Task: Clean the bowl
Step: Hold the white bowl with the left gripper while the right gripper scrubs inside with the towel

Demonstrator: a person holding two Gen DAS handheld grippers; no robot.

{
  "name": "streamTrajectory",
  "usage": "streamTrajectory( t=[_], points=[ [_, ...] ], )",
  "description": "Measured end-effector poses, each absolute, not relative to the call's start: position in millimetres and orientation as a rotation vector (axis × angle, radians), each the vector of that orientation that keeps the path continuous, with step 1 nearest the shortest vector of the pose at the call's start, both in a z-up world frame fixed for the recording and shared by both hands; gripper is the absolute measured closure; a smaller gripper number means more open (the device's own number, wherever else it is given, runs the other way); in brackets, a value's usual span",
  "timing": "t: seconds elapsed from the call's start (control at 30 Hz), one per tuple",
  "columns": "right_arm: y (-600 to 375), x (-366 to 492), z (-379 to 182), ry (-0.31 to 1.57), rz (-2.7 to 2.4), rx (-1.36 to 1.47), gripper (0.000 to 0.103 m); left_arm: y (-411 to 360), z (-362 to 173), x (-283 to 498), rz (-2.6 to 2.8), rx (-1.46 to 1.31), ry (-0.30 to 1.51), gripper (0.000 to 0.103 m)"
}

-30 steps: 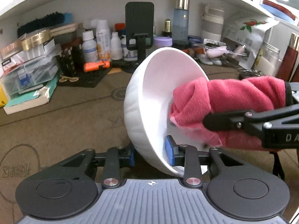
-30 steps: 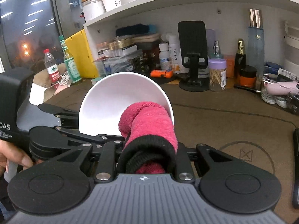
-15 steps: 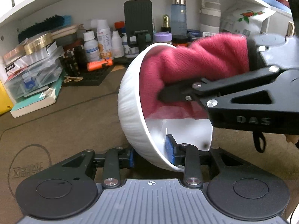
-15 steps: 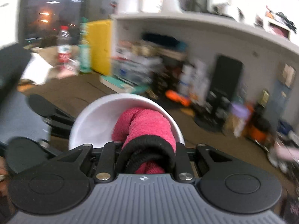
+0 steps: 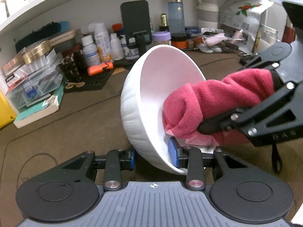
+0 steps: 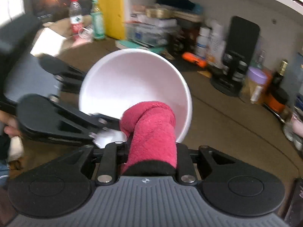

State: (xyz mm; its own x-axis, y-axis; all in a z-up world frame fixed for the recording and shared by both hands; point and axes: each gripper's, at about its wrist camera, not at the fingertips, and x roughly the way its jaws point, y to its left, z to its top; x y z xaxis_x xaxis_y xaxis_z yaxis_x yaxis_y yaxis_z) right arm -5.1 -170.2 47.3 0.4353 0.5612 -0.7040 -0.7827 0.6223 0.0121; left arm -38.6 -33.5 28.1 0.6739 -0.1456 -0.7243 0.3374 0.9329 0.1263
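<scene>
A white bowl (image 5: 145,102) is held tilted above the brown table, its opening facing right. My left gripper (image 5: 153,156) is shut on the bowl's lower rim, blue pads on either side of the wall. My right gripper (image 6: 149,145) is shut on a rolled pink cloth (image 6: 151,130). The cloth (image 5: 204,106) reaches in from the right and presses against the lower inside of the bowl (image 6: 132,83). The right gripper's fingertips are hidden by the cloth.
A shelf at the back holds bottles (image 5: 102,41), a black phone stand (image 5: 136,24), jars, plastic boxes (image 5: 34,75) and an orange tool (image 5: 99,68). A yellow box (image 6: 111,11) and drink bottles (image 6: 75,17) stand far left. The brown table (image 5: 66,132) lies below.
The cloth has swept from the upper inside of the bowl down to its lower part. The bowl stays gripped, tilted slightly differently.
</scene>
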Motion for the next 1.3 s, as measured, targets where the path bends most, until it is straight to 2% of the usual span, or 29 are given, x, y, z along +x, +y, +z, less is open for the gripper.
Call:
streamTrajectory(
  t=[0.2, 0.4, 0.5, 0.7, 0.77, 0.83, 0.97, 1.3],
  points=[
    [-142, -11, 48, 0.554, 0.747, -0.373, 0.081, -28, 26, -37, -0.279, 0.221, 0.804, 0.062],
    [-167, -25, 66, 0.364, 0.885, -0.126, 0.081, -17, 26, -32, -0.293, 0.196, 0.808, 0.061],
    [-186, -33, 74, 0.322, 0.891, -0.063, 0.081, -13, 27, -26, -0.284, 0.225, 0.813, 0.056],
    [-199, -15, 53, 0.444, 0.823, -0.068, 0.081, -8, 35, -11, -0.255, 0.307, 0.808, 0.039],
    [-201, -7, 41, 0.519, 0.770, -0.026, 0.081, -9, 38, -8, -0.219, 0.308, 0.795, 0.024],
    [-208, 0, 33, 0.576, 0.752, 0.048, 0.081, -14, 36, -7, -0.177, 0.308, 0.780, 0.019],
    [-221, 5, 19, 0.642, 0.733, 0.179, 0.082, -32, 23, -9, -0.139, 0.276, 0.770, 0.014],
    [-240, 8, -3, 0.704, 0.725, 0.352, 0.081, -44, 5, -21, 0.016, -0.033, 0.712, 0.013]
  ],
)
